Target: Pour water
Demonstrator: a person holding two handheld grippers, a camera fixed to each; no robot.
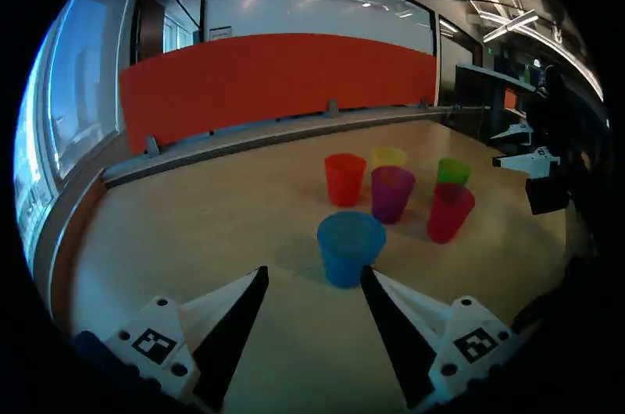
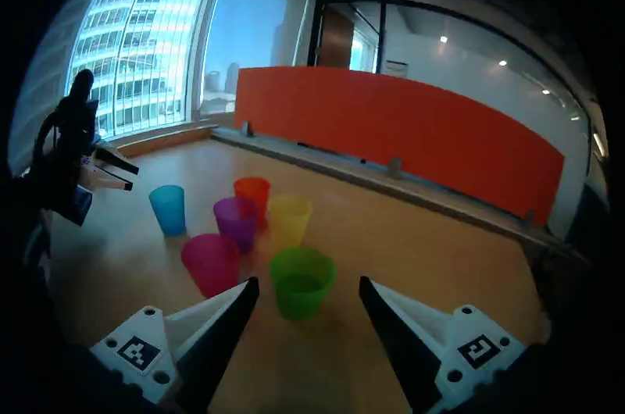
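Note:
Several plastic cups stand together on a wooden table. In the left gripper view, my left gripper [image 1: 314, 277] is open, its fingertips either side of the near blue cup [image 1: 350, 248], not touching it. Behind it stand an orange cup [image 1: 344, 178], a yellow cup [image 1: 388, 158], a purple cup [image 1: 391, 193], a pink cup [image 1: 450, 212] and a green cup [image 1: 453, 172]. In the right gripper view, my right gripper [image 2: 308, 285] is open just before the green cup [image 2: 301, 281], with the pink cup [image 2: 210, 262], purple cup [image 2: 236, 222], yellow cup [image 2: 289, 219], orange cup [image 2: 252, 194] and blue cup [image 2: 168, 208] beyond. Water is not discernible in any cup.
An orange partition [image 1: 273, 78] on a grey rail runs along the table's far edge. The right gripper [image 1: 531, 162] appears at the right of the left gripper view; the left gripper [image 2: 105, 164] and the hand holding it appear at the left of the right gripper view. Large windows [image 2: 144, 47] lie behind.

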